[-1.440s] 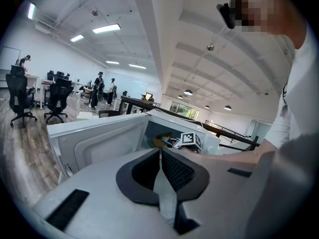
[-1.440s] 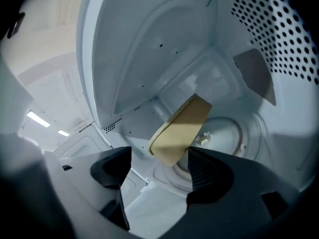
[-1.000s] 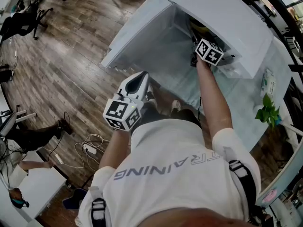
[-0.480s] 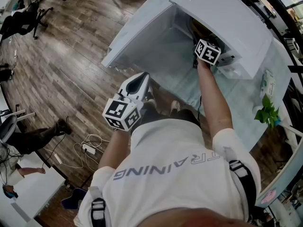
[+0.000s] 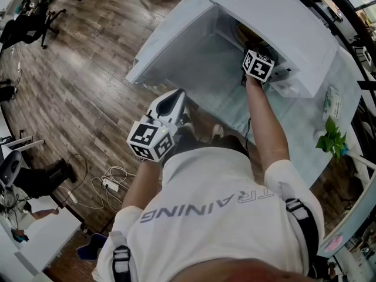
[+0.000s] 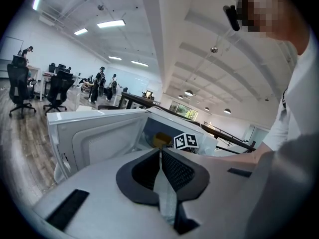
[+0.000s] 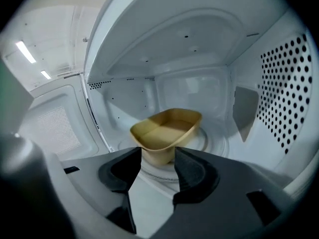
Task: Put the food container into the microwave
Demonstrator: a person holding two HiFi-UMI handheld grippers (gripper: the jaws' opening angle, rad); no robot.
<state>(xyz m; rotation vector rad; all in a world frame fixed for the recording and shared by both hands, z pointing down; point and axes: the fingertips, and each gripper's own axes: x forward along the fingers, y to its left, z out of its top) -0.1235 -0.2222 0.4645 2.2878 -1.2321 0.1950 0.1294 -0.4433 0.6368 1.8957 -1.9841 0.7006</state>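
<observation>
1. Over on the left, wood floor (image 5: 76, 69), with a cable (image 5: 108, 184) coiled on it near the person's feet.
2. Left gripper (image 5: 174, 96) next: it hangs in front of the person's waist, short of the table (image 5: 308, 148). It is aimed toward the microwave (image 5: 282, 22) but well apart from it. Jaws pressed together, nothing between them.
3. Door (image 5: 176, 46) of the microwave is swung wide open to the left, inner face showing.
4. Inside the cavity, there's the container (image 7: 167, 128): tan, open-topped, empty. It sits upright on the turntable (image 7: 209, 141), roughly at its middle.
5. Right gripper (image 7: 158, 154) is reaching in from the front, its marker cube (image 5: 258, 65) just at the opening.
6. Its jaws have just been closing and now stand part-way spread, one either side of the container's near end. That end shows in the gap between the tips. Do the pads touch its walls? Can't call that from where I stand.
7. Right wall of the cavity is dotted with vent holes (image 7: 289, 83).
8. Far right, a small green plant (image 5: 332, 137) at the table's edge, well apart from the microwave.
</observation>
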